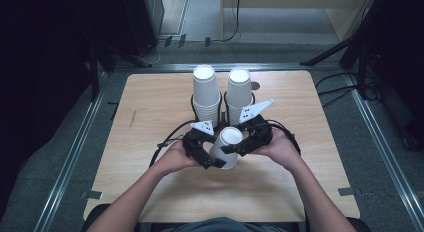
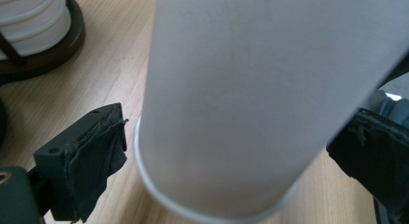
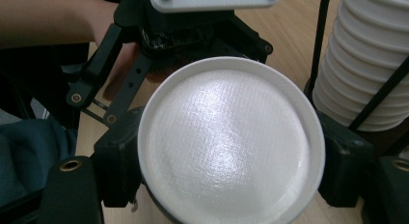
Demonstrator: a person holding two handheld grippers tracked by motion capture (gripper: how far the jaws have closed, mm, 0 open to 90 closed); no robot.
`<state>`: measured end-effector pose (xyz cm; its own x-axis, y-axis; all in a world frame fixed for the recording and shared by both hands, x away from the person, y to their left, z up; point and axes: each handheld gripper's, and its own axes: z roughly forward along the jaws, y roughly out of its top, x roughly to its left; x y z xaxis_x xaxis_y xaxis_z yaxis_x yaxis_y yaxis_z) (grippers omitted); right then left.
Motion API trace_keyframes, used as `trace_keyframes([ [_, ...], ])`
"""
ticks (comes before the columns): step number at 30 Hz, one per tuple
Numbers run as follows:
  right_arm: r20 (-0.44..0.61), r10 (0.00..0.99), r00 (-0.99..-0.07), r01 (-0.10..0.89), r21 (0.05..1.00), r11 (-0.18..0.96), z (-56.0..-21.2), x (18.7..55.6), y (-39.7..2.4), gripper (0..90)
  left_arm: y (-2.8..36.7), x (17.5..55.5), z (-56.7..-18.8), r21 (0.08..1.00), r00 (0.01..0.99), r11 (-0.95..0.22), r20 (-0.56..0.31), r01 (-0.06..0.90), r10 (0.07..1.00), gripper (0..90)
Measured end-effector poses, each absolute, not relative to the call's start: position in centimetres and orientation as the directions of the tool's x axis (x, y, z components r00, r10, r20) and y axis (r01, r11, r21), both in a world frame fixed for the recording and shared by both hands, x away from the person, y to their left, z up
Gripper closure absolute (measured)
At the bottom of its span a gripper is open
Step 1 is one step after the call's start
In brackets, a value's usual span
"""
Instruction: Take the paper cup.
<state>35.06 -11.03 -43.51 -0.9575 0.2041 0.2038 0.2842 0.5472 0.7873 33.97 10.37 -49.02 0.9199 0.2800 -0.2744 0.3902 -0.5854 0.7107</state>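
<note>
Evidently both grippers share one upside-down paper cup [image 1: 227, 147] so it stays steady above the table [image 1: 150, 107]. The right gripper [image 1: 245, 142] clamps its jaws across the cup near its base. The left gripper [image 1: 202, 154] has its jaws on either side lower down, but I cannot tell whether they press.

surface: wooden table [image 1: 150, 142] | on it: two cup stacks [image 1: 206, 92] in black holders, side by side

A: What stands beyond the tools?

B: Two stacks of white paper cups, upside down. The left stack [image 1: 205, 94] and the right stack [image 1: 238, 92] rise side by side just past the tool tips, each in a dark wire holder on a round base [image 2: 46, 52].

A: And underneath?

B: A light wooden table [image 1: 150, 117] with rounded corners. Past its far edge lie grey floor [image 1: 270, 27], a black cable [image 1: 234, 22] and dark stand legs [image 1: 330, 52].
</note>
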Motion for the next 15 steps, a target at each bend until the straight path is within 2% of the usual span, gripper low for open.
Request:
trace_keyframes([
  [6,0.240,0.195,-0.951,0.307,0.805,0.508,-43.1,35.1,-11.1,24.7,10.4,33.8,-48.7,0.740,0.925,-0.557,-0.269,0.378,0.269,1.9],
  [7,0.243,0.193,-0.951,0.308,0.809,0.501,-43.1,35.1,-11.2,24.8,10.5,33.8,-48.6,0.747,0.928,-0.554,-0.263,0.369,0.263,5.7],
  [9,0.257,0.192,-0.947,0.319,0.811,0.490,-43.1,35.3,-11.3,24.8,10.6,33.7,-48.4,0.758,0.936,-0.552,-0.247,0.348,0.252,7.5],
  [10,0.264,0.191,-0.945,0.325,0.810,0.489,-43.1,35.3,-11.3,24.8,10.6,33.5,-48.2,0.763,0.946,-0.562,-0.221,0.320,0.239,12.6],
  [15,0.299,0.175,-0.938,0.346,0.806,0.480,-43.4,35.5,-11.6,24.4,10.7,33.4,-47.8,0.753,0.952,-0.585,-0.209,0.301,0.222,16.2],
])
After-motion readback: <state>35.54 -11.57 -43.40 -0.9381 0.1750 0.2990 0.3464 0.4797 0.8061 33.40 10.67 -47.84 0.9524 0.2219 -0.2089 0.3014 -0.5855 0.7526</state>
